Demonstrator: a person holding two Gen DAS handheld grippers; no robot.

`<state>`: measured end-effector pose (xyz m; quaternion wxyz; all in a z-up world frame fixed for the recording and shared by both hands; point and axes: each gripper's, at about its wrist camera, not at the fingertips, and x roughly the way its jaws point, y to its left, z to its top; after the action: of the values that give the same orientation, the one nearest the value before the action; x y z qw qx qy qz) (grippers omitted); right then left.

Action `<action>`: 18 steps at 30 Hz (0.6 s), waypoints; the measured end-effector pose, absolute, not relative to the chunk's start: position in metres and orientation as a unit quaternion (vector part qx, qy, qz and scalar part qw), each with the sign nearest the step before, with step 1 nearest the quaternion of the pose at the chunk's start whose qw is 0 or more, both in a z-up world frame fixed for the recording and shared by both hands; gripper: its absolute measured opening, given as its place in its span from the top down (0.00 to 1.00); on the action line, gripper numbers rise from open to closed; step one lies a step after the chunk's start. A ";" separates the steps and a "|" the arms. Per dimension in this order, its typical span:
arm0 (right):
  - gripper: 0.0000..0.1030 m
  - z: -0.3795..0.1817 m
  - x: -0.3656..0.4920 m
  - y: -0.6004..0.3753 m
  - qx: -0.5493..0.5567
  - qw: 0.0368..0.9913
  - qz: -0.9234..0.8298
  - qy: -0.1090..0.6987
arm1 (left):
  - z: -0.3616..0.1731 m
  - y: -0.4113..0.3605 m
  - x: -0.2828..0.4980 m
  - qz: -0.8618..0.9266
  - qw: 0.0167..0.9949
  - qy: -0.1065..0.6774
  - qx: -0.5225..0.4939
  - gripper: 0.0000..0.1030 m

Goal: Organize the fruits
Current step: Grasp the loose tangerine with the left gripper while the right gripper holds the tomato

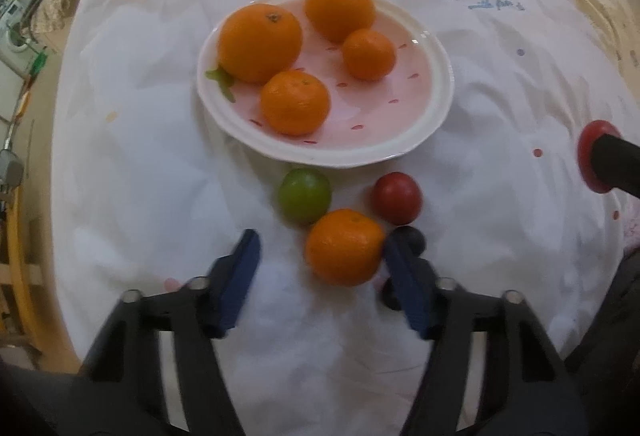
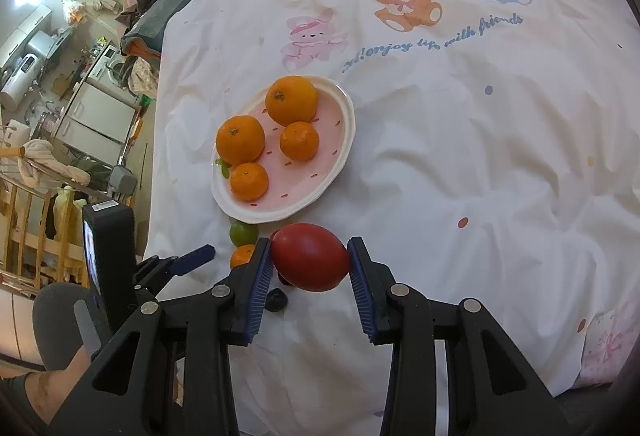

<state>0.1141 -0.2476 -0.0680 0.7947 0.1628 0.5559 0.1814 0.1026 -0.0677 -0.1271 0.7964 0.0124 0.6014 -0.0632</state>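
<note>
On the left side of the white sheet [image 1: 132,140], the left gripper [image 1: 322,240] points down with its jaws partly open. The loose mandarin [image 1: 344,246] lies between them. The right pad seems to touch its skin, but a clear gap remains at the left pad [image 1: 240,272], so nothing is gripped yet.

Just behind the mandarin lies a small green lime [image 1: 305,194], and above both stands the pink plate [image 1: 436,104], which already carries four oranges. To the right of the lime rests a lying red fruit [image 1: 396,198], and a dark berry [image 1: 414,238] sits partly hidden behind the gripper's right finger.

Further right, the right gripper [image 2: 309,244] is closed on a held red fruit [image 2: 310,256], with one pad on each side, lifted above the sheet.

I judge the mandarin to be light, round and a little soft, with thin skin that gives under pressure. It can roll on the loose cloth when only one pad pushes it. The best hold is across its widest middle, both pads meeting it together and with gentle force. The held red fruit looks smooth and glossy, so it may slip, and a hard squeeze could bruise it.
</note>
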 end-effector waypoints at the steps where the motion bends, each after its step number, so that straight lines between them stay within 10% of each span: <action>1: 0.61 -0.068 0.114 -0.248 0.163 0.794 0.180 0.556 | -0.126 -0.068 0.102 -0.071 0.795 0.602 0.007 0.61; 18: 0.61 -0.063 0.108 -0.243 0.149 0.804 0.176 0.548 | -0.100 -0.057 0.076 -0.090 0.813 0.576 0.005 0.72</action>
<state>0.1077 -0.2427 -0.0626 0.8044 0.1486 0.5476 0.1759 0.0762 -0.0573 -0.0998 0.8126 0.0052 0.5757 -0.0904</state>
